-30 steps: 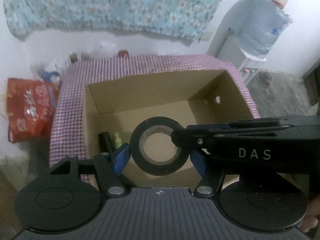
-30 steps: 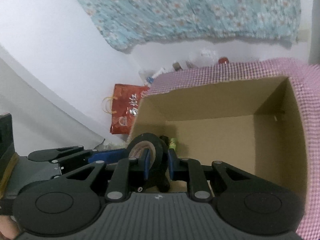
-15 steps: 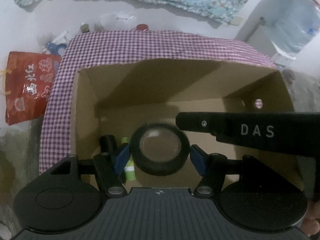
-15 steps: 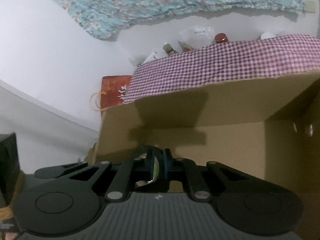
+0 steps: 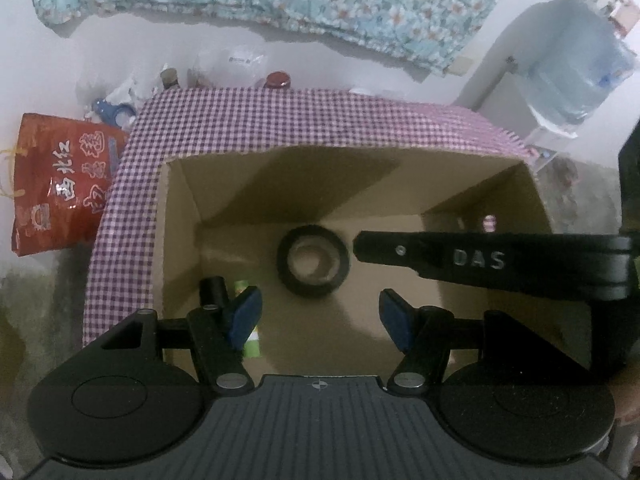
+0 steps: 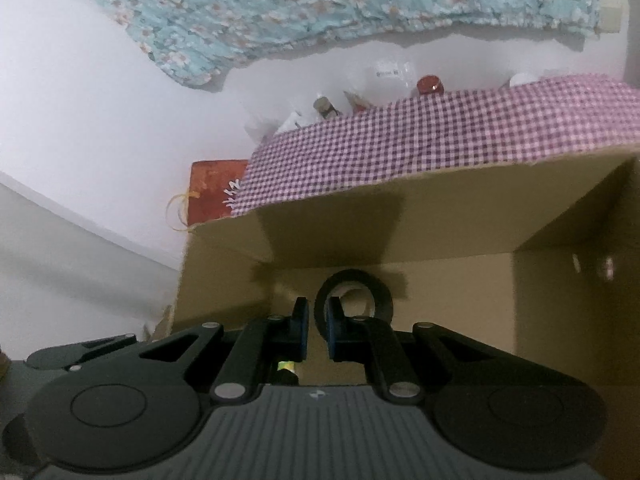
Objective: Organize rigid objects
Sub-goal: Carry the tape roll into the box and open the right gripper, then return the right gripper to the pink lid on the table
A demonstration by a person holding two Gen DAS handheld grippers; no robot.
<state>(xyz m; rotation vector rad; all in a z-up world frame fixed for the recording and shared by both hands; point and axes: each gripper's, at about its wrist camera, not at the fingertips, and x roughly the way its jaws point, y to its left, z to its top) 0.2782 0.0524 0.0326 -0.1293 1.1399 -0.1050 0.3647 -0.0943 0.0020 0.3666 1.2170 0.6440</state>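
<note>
A black tape roll (image 5: 314, 260) lies on the floor of an open cardboard box (image 5: 160, 240), free of both grippers. My left gripper (image 5: 320, 312) hangs above the box, open, its blue pads wide apart with nothing between them. From the right, one black finger (image 5: 400, 248) of the right gripper reaches in, its tip just beside the roll. In the right wrist view the right gripper (image 6: 316, 320) is shut to a narrow slit with the tape roll (image 6: 360, 280) just beyond its tips. A black cylinder (image 5: 210, 286) and a green-and-white item (image 5: 242, 286) lie in the box's left corner.
The box sits on a purple checked cloth (image 5: 320, 120). Behind the cloth, jars and bottles (image 5: 278, 79) stand against the white wall. A red bag (image 5: 60, 184) leans at the left and a large water bottle (image 5: 572, 68) stands at the right. A flowered cloth (image 6: 360, 8) hangs above.
The right gripper, shut on the roll's wall a second ago, has let it go. The roll has dropped from between the left pads to the box floor. Both grippers have sunk toward the box.
</note>
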